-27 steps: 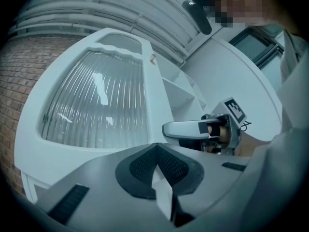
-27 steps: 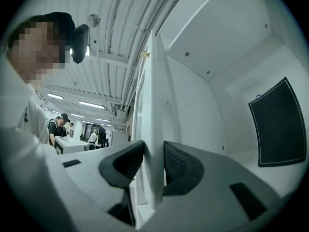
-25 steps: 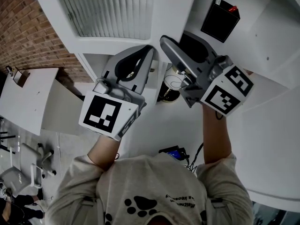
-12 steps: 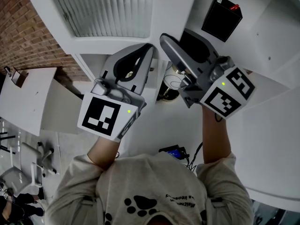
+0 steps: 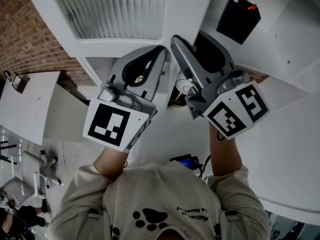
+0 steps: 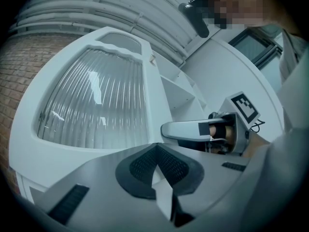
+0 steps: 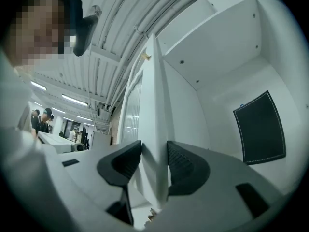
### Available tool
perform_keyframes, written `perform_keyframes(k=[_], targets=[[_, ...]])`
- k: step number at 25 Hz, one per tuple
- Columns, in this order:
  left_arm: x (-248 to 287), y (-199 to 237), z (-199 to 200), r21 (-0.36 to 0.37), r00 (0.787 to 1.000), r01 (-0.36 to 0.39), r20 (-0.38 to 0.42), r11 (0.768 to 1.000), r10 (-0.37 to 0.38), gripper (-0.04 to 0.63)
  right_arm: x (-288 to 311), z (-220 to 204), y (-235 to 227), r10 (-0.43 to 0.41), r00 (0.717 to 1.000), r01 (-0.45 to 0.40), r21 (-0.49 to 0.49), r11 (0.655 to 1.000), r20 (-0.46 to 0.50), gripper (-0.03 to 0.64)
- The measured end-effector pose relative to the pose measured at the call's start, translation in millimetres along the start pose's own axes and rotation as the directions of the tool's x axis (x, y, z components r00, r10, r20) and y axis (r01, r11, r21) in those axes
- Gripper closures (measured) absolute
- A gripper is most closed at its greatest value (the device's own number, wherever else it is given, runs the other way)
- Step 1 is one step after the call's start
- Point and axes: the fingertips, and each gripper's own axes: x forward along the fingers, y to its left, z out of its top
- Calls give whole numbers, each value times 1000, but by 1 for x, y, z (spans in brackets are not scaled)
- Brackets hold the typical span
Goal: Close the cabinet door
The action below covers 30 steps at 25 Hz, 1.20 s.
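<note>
The cabinet door (image 7: 155, 105) stands open and upright, and its long axis runs up from the right gripper (image 7: 154, 151) toward the ceiling. Its thin free edge points straight at this gripper and sits between the two jaws. These jaws are apart and have just been opening. The dark pads are very close to both faces of the door, but I cannot see them pressing on it.

The door is white, with a wide pane of ribbed glass (image 6: 91, 105) in a plain frame. The glass is on the face to the left of the right gripper.

To the right of this gripper opens the white inside of the cabinet (image 7: 217, 52), where a black pouch (image 7: 260, 129) sits against a wall. Between the door's edge and that inside, the room is free.

The left gripper (image 6: 157, 148) is just beside the right one, below the glass. Its jaws are together at the tips, with nothing clearly held between them.
</note>
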Motion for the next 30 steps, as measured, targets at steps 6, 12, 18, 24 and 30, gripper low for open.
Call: perform_keyframes(k=[6,12,18,24,30], targets=[[2,2,-1,-4,1000,-2,-3,1000,2,588,-7,1,-4,-152,988,155,-81,985,41,451],[5,3,-1,-10,1000,-5,1,1000,5,588,-13,4,-9,-218,974,225,-116,967,66,453],[8,5,-4,-13,1000,-7,-2,1000,7,588,-18,-1,-11,-251,966,258,-150,954,66,453],[11,8,-5,-10,1000,-5,4,1000,5,588,-20,-10,-7,-267,962,273,-162,948,59,505],[11,9,-5,-12,1000,-4,7,1000,4,588,-19,-16,-5,-292,955,295,-178,939,45,580]])
